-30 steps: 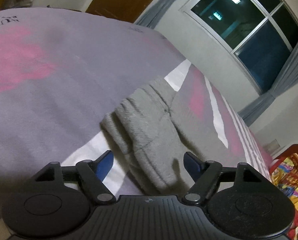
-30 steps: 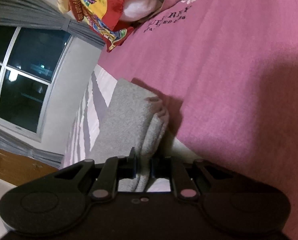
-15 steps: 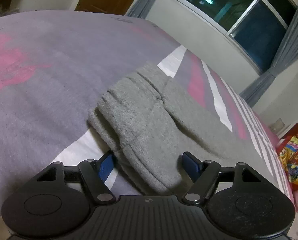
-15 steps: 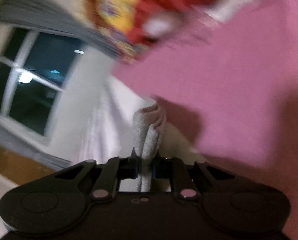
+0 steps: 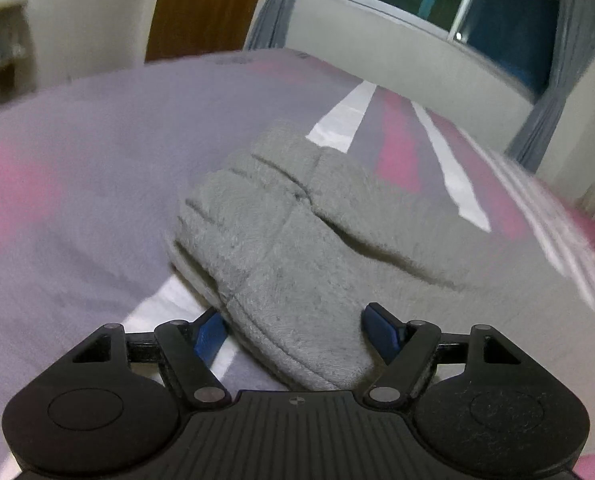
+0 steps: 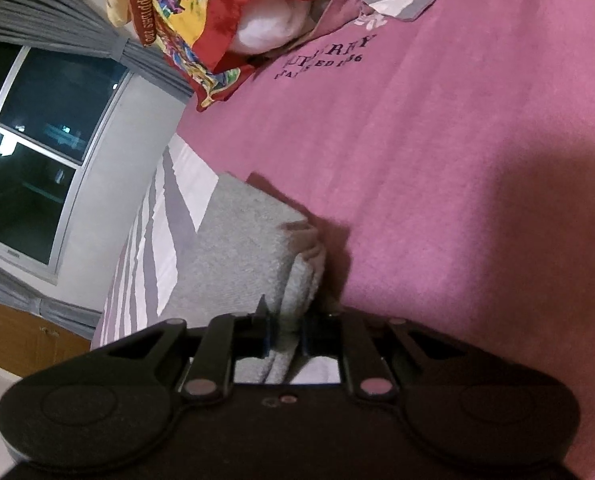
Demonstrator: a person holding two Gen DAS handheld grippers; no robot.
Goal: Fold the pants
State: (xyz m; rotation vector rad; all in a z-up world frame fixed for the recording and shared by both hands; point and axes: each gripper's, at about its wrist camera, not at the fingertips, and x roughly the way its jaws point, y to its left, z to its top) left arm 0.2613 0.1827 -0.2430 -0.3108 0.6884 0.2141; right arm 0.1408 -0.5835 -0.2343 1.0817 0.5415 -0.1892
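The pants (image 5: 293, 240) lie bunched on the bed (image 5: 97, 184), near its striped edge. My right claw (image 6: 285, 334) pinches a thick folded edge of them. My left claw (image 5: 293, 332) stands spread, one end of the pants between its fingers, ungripped. Risks, as I judge them: the fleece layers could slip from the narrow right pinch, and the unheld left end could drag and spoil the fold.

grey pants (image 5: 297, 248), pink-striped bedsheet (image 5: 77, 184)

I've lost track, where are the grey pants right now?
On the bed: the grey pants lie between the open left tongs, one end pinched in the right tongs.
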